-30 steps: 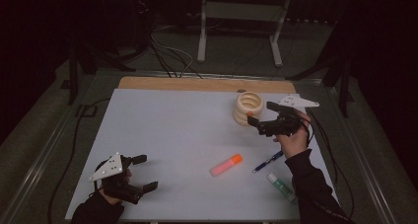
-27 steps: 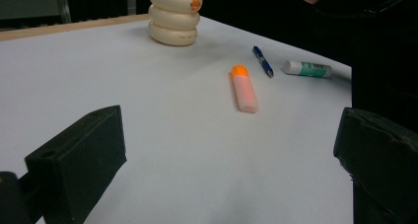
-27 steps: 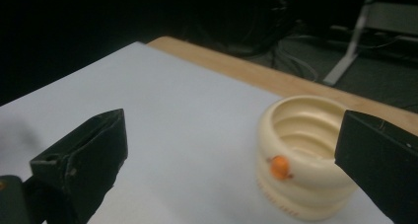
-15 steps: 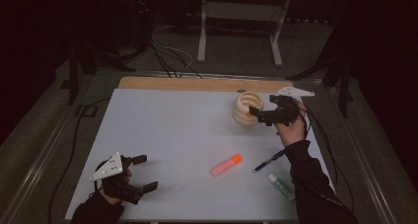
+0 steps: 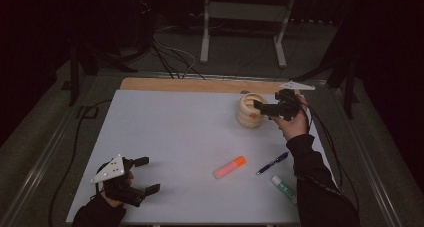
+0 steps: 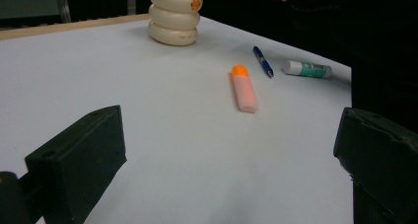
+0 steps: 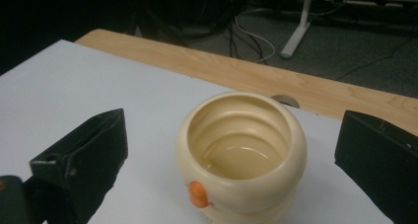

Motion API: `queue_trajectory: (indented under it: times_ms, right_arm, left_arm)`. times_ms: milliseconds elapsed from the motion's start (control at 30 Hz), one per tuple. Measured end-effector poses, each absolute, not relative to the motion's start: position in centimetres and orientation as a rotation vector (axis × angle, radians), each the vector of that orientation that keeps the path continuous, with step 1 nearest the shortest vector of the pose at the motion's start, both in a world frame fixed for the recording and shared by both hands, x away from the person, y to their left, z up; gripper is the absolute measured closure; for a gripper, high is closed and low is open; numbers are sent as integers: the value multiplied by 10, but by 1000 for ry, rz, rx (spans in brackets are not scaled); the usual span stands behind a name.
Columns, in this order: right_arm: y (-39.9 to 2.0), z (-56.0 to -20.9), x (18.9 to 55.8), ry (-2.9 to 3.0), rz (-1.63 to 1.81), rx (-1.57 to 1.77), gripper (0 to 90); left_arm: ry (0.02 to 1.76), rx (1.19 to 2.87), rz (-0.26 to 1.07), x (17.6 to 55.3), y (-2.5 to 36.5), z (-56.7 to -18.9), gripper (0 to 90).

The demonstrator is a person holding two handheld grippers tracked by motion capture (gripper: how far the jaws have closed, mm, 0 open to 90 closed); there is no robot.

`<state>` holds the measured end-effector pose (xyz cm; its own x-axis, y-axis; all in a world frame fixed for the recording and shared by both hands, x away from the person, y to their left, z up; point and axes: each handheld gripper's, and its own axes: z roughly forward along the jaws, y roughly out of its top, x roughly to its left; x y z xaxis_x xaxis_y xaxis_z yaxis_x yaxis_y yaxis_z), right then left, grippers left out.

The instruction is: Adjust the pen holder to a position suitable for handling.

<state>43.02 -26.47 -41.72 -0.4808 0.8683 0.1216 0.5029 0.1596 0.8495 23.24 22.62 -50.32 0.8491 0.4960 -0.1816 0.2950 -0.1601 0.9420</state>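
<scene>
A cream ribbed cup (image 5: 248, 110) (image 7: 241, 155) (image 6: 174, 15) with an orange dot stands at the table's back right, and its inside looks empty. My right gripper (image 5: 259, 107) (image 7: 231, 150) hovers open just to the right of the cup and above it, jaws pointing left over its rim. An orange highlighter (image 5: 229, 167) (image 6: 244, 89), a blue pen (image 5: 272, 163) (image 6: 262, 61) and a glue stick (image 5: 283, 185) (image 6: 307, 69) lie on the white table (image 5: 175, 137) at front right. My left gripper (image 5: 144, 175) (image 6: 226, 150) rests open at the front left, with nothing between its jaws.
A wooden strip (image 5: 200, 85) (image 7: 246, 73) runs along the table's far edge. Cables (image 5: 170, 52) and a stand's legs (image 5: 240, 32) lie on the floor beyond it. Wide bare table lies between the two grippers.
My right gripper has risen and moved toward the back, coming up level with the cup's rim from the right. The left gripper has stayed still.
</scene>
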Motion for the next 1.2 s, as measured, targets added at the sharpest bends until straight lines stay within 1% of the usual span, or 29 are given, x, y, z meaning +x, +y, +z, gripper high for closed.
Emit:
queue_trajectory:
  times_ms: [100, 133, 167, 267, 333, 367, 400, 433, 567, 700, 833, 1033, 1200]
  right_arm:
    - [-263, -418, 436, 2060, 1213, 1318, 0]
    - [-263, -418, 438, 2060, 1201, 1322, 15]
    - [-262, -417, 440, 2065, 1195, 1320, 49]
    - [-260, -417, 445, 2075, 1169, 1336, 59]
    - [-258, -417, 447, 2083, 1146, 1342, 103]
    - [-257, -418, 448, 2080, 1130, 1350, 108]
    - [-256, -418, 449, 2080, 1118, 1351, 150]
    - [-256, -419, 450, 2083, 1106, 1360, 158]
    - [-255, -422, 454, 2084, 1068, 1393, 255]
    - [-255, -428, 457, 2063, 1009, 1415, 319]
    - [-256, -433, 460, 2048, 959, 1438, 408]
    - [-253, -442, 465, 2062, 891, 1465, 470]
    - [-252, -447, 469, 2043, 867, 1509, 538]
  left_arm:
    - [607, 1756, 198, 232, 226, -503, 0]
    - [607, 1757, 199, 232, 226, -503, 0]
    - [609, 1756, 197, 232, 227, -503, 0]
    - [608, 1756, 198, 232, 227, -503, 0]
    - [607, 1756, 197, 232, 227, -503, 0]
    - [607, 1755, 197, 232, 227, -503, 0]
    - [607, 1756, 197, 232, 227, -503, 0]
    - [607, 1755, 197, 232, 227, -503, 0]
    - [606, 1756, 198, 232, 227, -503, 0]
    - [605, 1757, 198, 232, 227, -503, 0]
    - [604, 1757, 198, 232, 227, -503, 0]
    - [607, 1757, 195, 232, 227, -504, 0]
    - [605, 1756, 195, 233, 227, -503, 0]
